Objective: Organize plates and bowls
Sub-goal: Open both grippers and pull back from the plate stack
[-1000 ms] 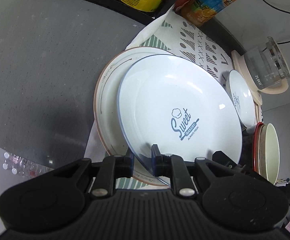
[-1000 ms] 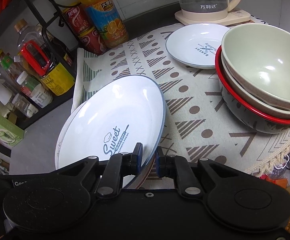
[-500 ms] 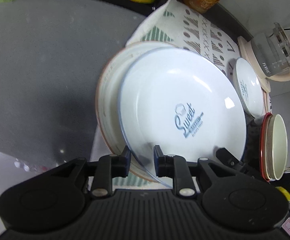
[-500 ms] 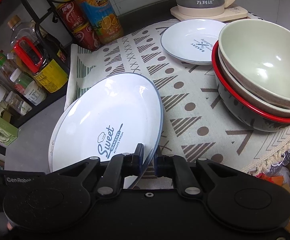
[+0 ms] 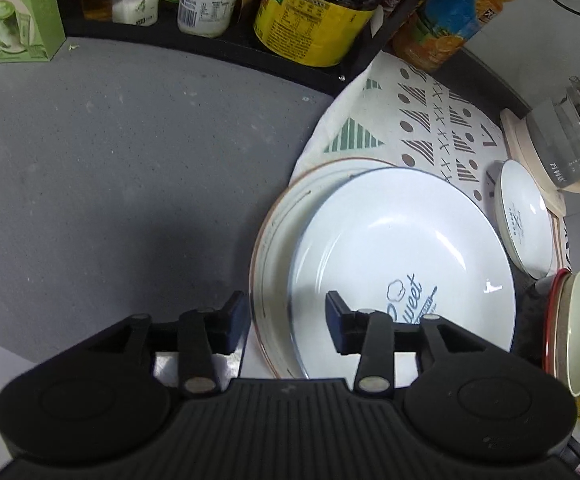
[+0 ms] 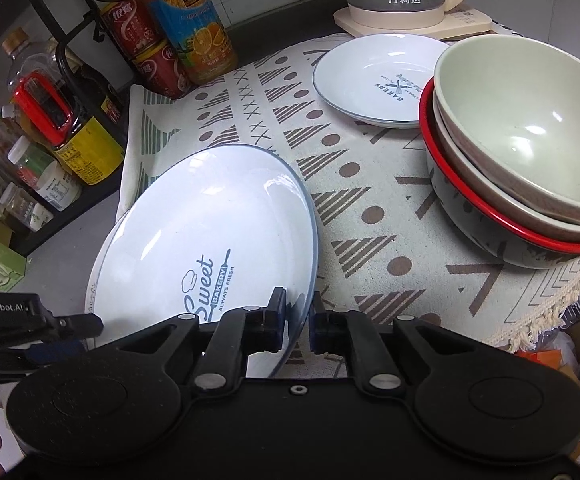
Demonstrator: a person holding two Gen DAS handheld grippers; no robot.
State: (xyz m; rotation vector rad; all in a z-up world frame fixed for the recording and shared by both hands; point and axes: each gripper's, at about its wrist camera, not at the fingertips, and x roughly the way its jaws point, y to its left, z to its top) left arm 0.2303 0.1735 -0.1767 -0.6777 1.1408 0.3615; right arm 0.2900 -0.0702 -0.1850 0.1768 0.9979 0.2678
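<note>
Released by my left claw [image 5: 286, 316], jaws just spread, the Sweet Bakery plate [image 6: 206, 256] stays pinched in my right claw [image 6: 297, 320]; small plate [image 6: 377, 80] unstacked.

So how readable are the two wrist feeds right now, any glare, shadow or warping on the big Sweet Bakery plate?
Left wrist view: sharp, strong fisheye bending at the edges, a dark shadow on the grey counter, small glare streaks on the Sweet Bakery plate. Right wrist view: also sharp, soft reflections on the plate, a bright highlight inside the top bowl, logo fully legible.

Bakery plate [image 5: 401, 248] atop rimmed plate [image 5: 278, 240] on cloth [image 6: 369, 216]; small plate [image 6: 377, 76] behind, stacked bowls [image 6: 529, 152] right.
</note>
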